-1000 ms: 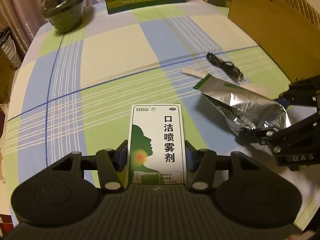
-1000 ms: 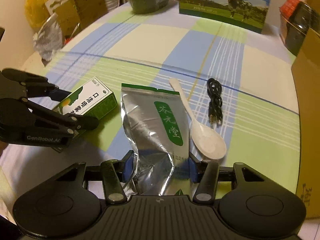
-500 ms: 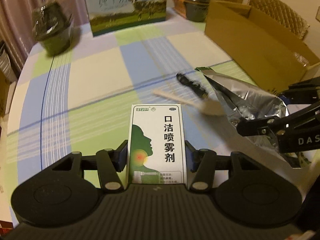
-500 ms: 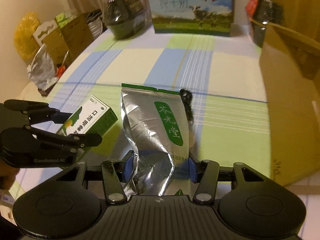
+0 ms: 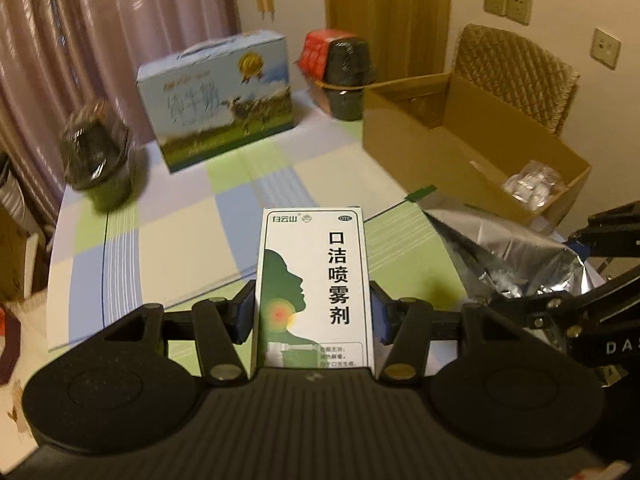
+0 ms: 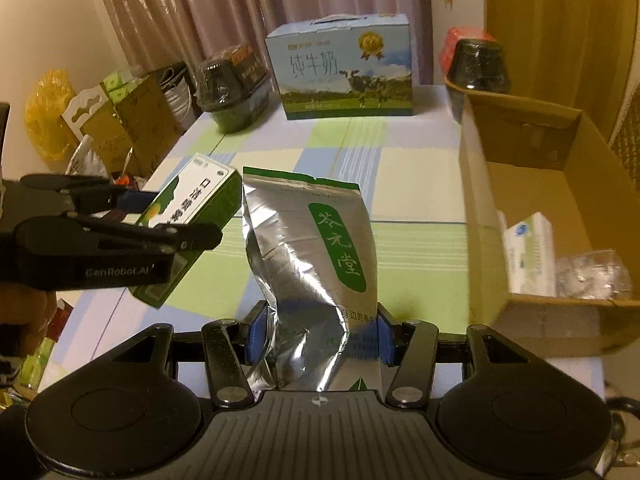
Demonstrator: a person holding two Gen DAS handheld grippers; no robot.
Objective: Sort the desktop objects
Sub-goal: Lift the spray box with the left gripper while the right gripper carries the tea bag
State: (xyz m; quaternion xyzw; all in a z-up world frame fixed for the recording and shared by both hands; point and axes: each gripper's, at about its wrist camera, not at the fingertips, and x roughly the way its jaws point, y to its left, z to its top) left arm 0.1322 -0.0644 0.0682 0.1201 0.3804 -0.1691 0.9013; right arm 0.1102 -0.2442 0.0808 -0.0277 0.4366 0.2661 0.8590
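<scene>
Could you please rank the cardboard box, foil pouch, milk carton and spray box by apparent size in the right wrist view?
1. Cardboard box
2. Foil pouch, though nearness inflates it
3. Milk carton
4. Spray box

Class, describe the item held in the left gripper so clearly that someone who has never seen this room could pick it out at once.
Start at the open cardboard carton on the right of the checked tablecloth. Left of it the right gripper holds a crinkled silver pouch; left again, the left gripper clamps the spray box. It is rigid, white and green, with a head silhouette and a red throat spot.
</scene>
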